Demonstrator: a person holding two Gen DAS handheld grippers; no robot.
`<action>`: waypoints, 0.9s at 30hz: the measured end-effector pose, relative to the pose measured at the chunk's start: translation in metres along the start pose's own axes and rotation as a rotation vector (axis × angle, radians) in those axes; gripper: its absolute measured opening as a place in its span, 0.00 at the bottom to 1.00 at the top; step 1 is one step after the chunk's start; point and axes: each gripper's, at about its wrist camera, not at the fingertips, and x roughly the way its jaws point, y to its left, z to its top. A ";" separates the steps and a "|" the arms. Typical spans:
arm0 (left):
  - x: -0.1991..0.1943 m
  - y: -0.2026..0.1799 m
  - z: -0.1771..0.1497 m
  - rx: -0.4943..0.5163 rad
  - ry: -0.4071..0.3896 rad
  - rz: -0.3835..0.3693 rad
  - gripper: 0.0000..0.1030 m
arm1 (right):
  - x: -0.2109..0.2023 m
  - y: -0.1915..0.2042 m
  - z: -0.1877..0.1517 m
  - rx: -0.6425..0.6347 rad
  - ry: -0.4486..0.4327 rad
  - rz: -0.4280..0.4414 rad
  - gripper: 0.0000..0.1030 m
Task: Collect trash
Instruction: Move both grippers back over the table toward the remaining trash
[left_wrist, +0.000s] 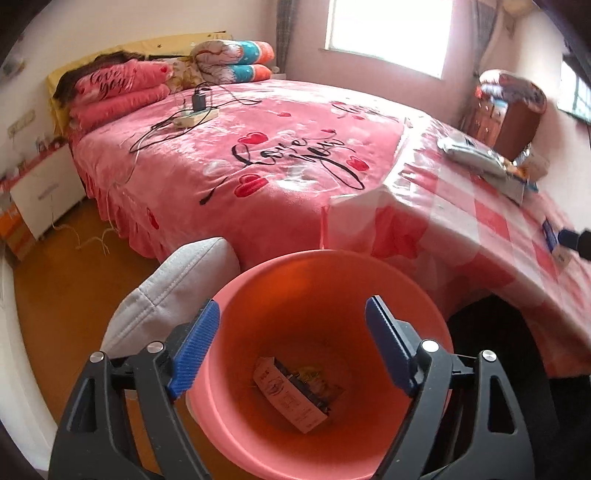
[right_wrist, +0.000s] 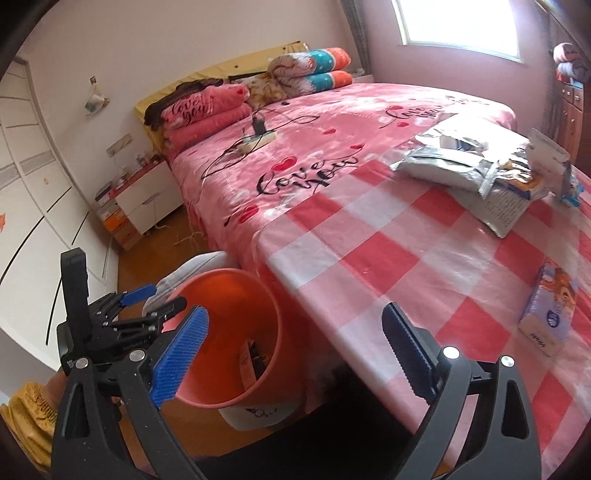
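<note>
A pink plastic bin (left_wrist: 258, 424) stands on the floor beside the checked table (left_wrist: 476, 225); it also shows in the right wrist view (right_wrist: 229, 380). A printed wrapper (left_wrist: 295, 391) lies at its bottom. My left gripper (left_wrist: 291, 347) hangs open and empty right over the bin's mouth, and it shows in the right wrist view (right_wrist: 147, 301). My right gripper (right_wrist: 295, 354) is open and empty over the table's near edge. A pile of silver and printed wrappers (right_wrist: 476, 166) lies at the table's far right. A tissue pack (right_wrist: 550, 314) lies nearer, on the right.
A bed with a pink heart blanket (right_wrist: 306, 147) stands behind the table, with a power strip and cables (right_wrist: 255, 140) on it. A grey cushion (left_wrist: 173, 291) sits left of the bin. A white nightstand (right_wrist: 147, 195) stands by the bed, a wooden cabinet (left_wrist: 517, 114) at far right.
</note>
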 end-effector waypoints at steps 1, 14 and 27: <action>-0.001 -0.004 0.001 0.014 0.003 0.001 0.79 | -0.003 -0.002 0.000 0.005 -0.010 -0.004 0.91; -0.008 -0.047 0.017 0.060 0.039 -0.083 0.79 | -0.026 -0.037 -0.001 0.084 -0.121 -0.053 0.93; -0.007 -0.114 0.060 0.103 0.080 -0.169 0.79 | -0.059 -0.098 -0.013 0.237 -0.254 -0.069 0.93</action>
